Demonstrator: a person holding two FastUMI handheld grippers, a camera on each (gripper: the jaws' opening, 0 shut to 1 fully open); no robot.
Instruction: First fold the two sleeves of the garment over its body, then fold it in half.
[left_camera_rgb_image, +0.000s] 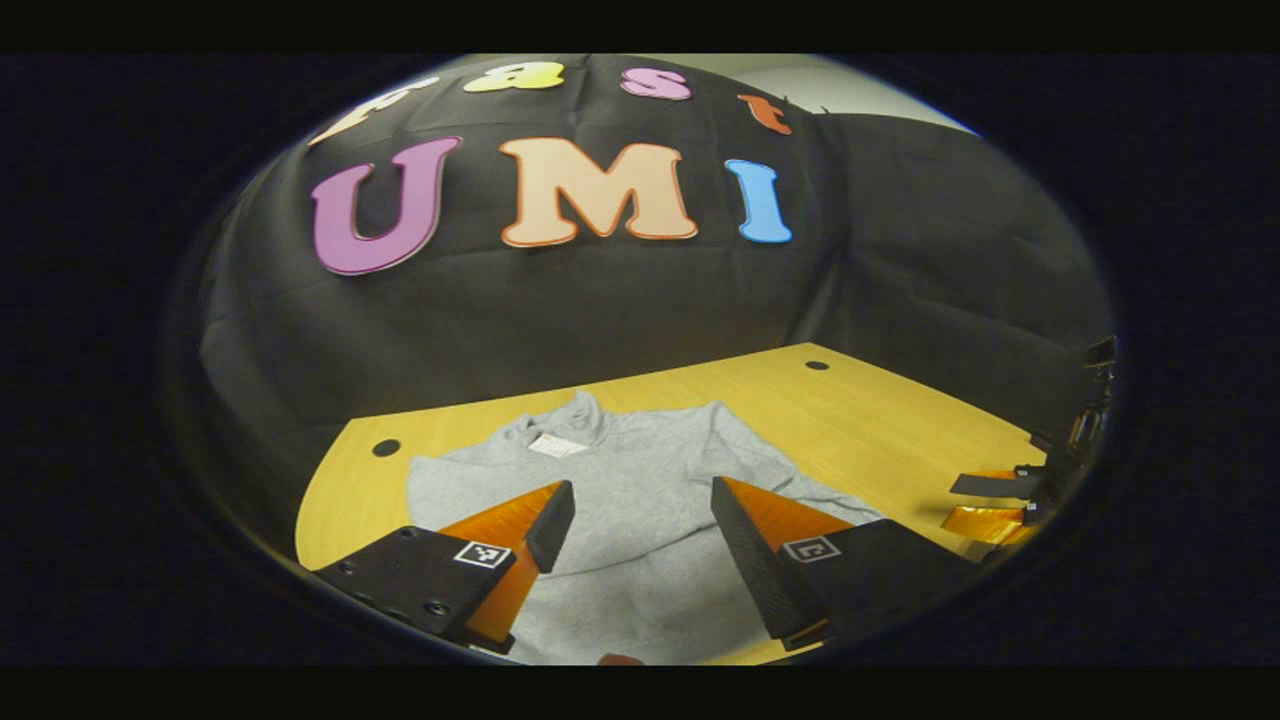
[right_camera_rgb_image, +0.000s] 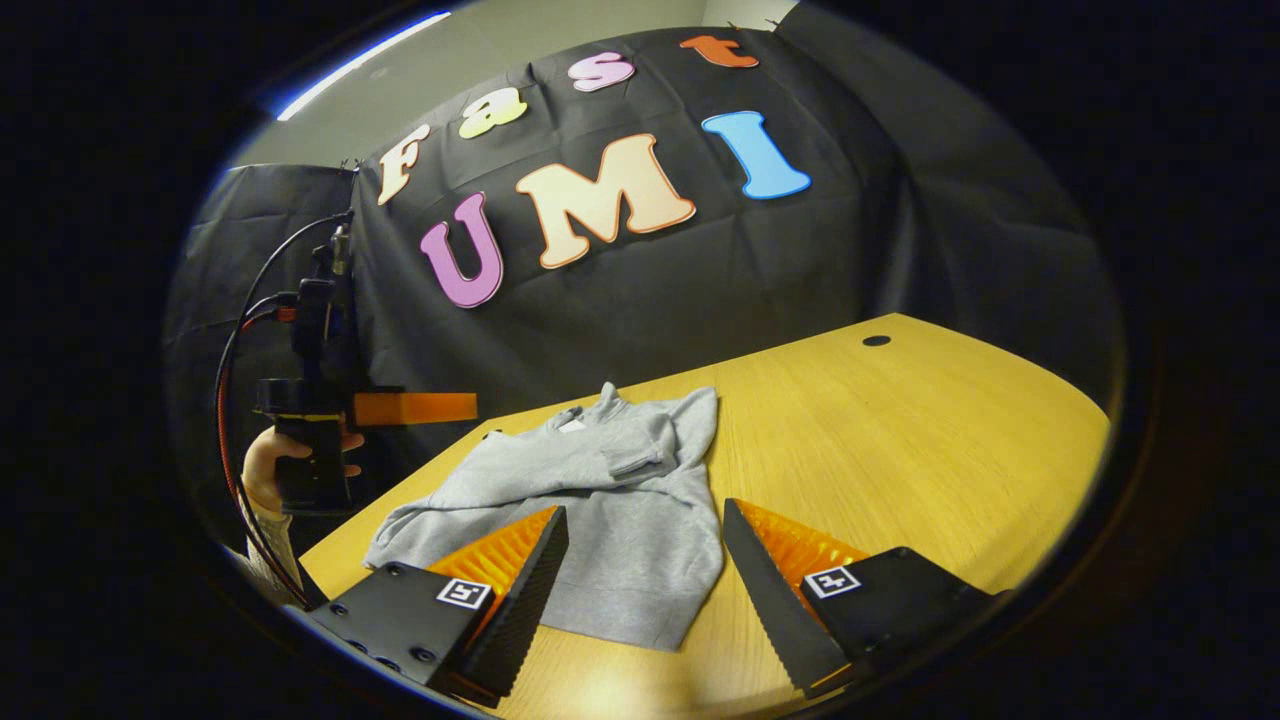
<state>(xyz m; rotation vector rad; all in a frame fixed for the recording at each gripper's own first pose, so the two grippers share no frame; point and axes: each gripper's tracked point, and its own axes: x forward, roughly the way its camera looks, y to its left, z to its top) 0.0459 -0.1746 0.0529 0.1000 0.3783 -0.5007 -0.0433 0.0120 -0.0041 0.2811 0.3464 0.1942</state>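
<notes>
- Left gripper view: the grey sweatshirt (left_camera_rgb_image: 620, 520) is lying flat on the yellow wooden worktop (left_camera_rgb_image: 900, 430), collar pointing at the back wall, with a little white tag (left_camera_rgb_image: 556, 446) showing inside the neck.
- Same view, the left tool (left_camera_rgb_image: 643, 520) hangs just above the sweatshirt's chest, fingers spread wide, nothing pinched between them, just grey fabric in the gap.
- One sleeve (left_camera_rgb_image: 790, 480) runs out from the sweatshirt toward the right side of that view and looks like it's flat on the wood.
- Past that sleeve, off near the worktop's edge, you can catch the right tool (left_camera_rgb_image: 1000, 505) from the side; can't judge its opening from here.
- There's a round cable hole (left_camera_rgb_image: 386, 447) in the worktop just left of the sweatshirt's shoulder, and another (left_camera_rgb_image: 817, 365) further back.
- Right gripper view: the sweatshirt (right_camera_rgb_image: 610, 530) sits near the front-left of the worktop (right_camera_rgb_image: 900, 450), and one sleeve (right_camera_rgb_image: 520, 478) is already laid across its body.
- Right tool (right_camera_rgb_image: 645, 570) is wide open too, holding nothing, hovering over the sweatshirt's hem.
- Left of the sweatshirt, a hand (right_camera_rgb_image: 270, 465) grips the left tool (right_camera_rgb_image: 415, 408), raised off the worktop, cables looping off it.
</notes>
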